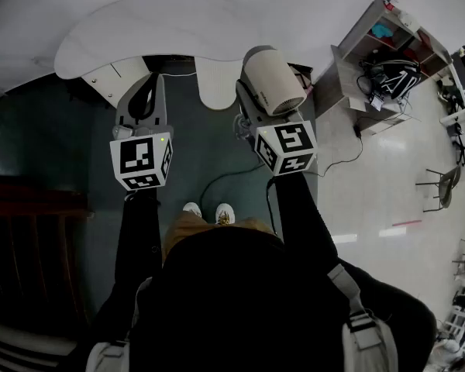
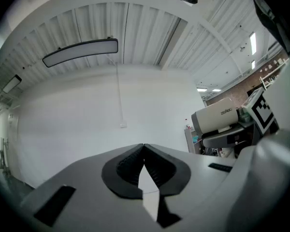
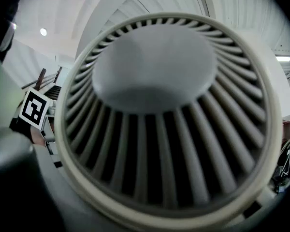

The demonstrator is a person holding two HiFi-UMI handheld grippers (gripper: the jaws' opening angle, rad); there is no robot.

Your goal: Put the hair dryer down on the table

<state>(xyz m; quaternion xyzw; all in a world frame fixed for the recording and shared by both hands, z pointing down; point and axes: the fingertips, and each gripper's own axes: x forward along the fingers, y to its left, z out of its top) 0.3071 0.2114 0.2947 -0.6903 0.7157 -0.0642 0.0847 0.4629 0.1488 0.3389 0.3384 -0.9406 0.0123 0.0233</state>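
Note:
The beige hair dryer [image 1: 273, 80] is held in the air by my right gripper [image 1: 249, 105], which is shut on it, just off the near edge of the white table [image 1: 139, 29]. Its round vent grille [image 3: 169, 115] fills the right gripper view and hides the jaws there. The left gripper view shows the dryer [image 2: 217, 120] at the right, with the right gripper's marker cube [image 2: 262, 111] beside it. My left gripper [image 1: 149, 84] hangs to the left of the dryer, near the table's edge, with its fingertips [image 2: 144, 147] touching and nothing between them.
A shelf unit [image 1: 387, 45] with cables and gear stands at the right. Further right on the pale floor is a chair [image 1: 443, 183]. A cable [image 1: 225, 177] trails over the dark floor by the person's shoes [image 1: 207, 211]. Dark wooden furniture [image 1: 31, 231] lies at the left.

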